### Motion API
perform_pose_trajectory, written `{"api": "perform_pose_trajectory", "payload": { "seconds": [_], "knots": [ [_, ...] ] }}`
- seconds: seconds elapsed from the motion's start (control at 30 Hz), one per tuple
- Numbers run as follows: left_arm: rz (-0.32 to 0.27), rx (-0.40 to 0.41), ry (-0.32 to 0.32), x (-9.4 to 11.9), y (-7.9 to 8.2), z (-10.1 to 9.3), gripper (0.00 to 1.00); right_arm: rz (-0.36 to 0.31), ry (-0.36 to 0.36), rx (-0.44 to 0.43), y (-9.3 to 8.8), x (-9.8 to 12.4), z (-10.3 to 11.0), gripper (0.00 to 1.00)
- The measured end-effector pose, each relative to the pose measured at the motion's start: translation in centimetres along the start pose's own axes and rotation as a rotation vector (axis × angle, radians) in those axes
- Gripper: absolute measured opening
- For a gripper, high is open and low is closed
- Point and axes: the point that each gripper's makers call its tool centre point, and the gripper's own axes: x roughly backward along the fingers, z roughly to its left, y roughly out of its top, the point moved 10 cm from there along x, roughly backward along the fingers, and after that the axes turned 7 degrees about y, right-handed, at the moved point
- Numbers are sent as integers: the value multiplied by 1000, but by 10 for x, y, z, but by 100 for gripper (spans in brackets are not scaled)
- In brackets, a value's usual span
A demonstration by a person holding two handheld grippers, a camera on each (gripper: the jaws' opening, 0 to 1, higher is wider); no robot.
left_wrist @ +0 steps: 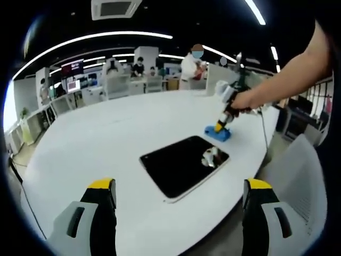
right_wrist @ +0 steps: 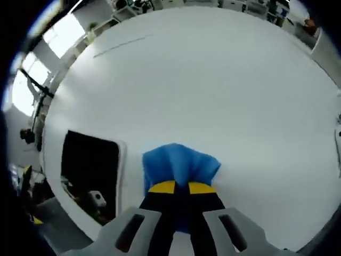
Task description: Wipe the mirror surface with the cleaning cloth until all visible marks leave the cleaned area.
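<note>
The mirror [left_wrist: 184, 162] lies flat on the white table [left_wrist: 106, 133], a dark rectangle with a thin white frame. Its near right corner reflects something bright. My left gripper [left_wrist: 180, 186] hovers short of it, jaws wide open with nothing between them. Beyond the mirror's far right corner, a blue cleaning cloth [left_wrist: 218, 132] rests on the table, and my right gripper [left_wrist: 224, 121], held by a person's hand, presses down on it. In the right gripper view the right gripper [right_wrist: 181, 188] is shut on the bunched cloth [right_wrist: 181, 160]. The mirror [right_wrist: 90, 160] lies just to its left.
A pale chair [left_wrist: 298, 170] stands beside the table edge at right. A person's arm [left_wrist: 287, 80] reaches in from the upper right. Desks, screens and several people fill the far office. Broad bare tabletop [right_wrist: 213, 80] stretches beyond the cloth.
</note>
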Motion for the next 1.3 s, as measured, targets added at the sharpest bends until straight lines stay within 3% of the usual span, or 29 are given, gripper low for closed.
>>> {"api": "perform_pose_trajectory", "payload": {
  "seconds": [0.07,0.17,0.23,0.3,0.43,0.5,0.53,0.73,0.83,1.07,1.3],
  "knots": [
    [4,-4,-7,0,-1,0,100,-1,38,-30,1,1,-5,1],
    [4,-10,-8,0,-1,-1,100,1,4,36,3,7,-9,1],
    [3,-8,-9,-1,-2,0,100,-67,20,41,8,12,-10,1],
    [4,-10,-4,-1,-3,1,100,-28,31,-36,6,15,-8,1],
    [7,-28,1,-2,-4,1,100,-73,67,27,11,17,-1,1],
    [5,-28,4,-2,-4,1,100,-43,90,-5,11,15,3,1],
    [12,-27,5,-3,-5,1,100,-15,104,-71,9,15,5,1],
    [12,-33,0,-2,-4,0,100,-24,120,-101,10,14,6,1],
    [11,-36,14,-1,-4,0,100,-14,157,-157,11,13,14,1],
    [27,-48,-3,-3,-6,-3,100,-36,197,-156,15,17,35,1],
    [19,-54,-5,-2,-5,-4,100,-6,206,-155,13,1,53,1]
  ]
}}
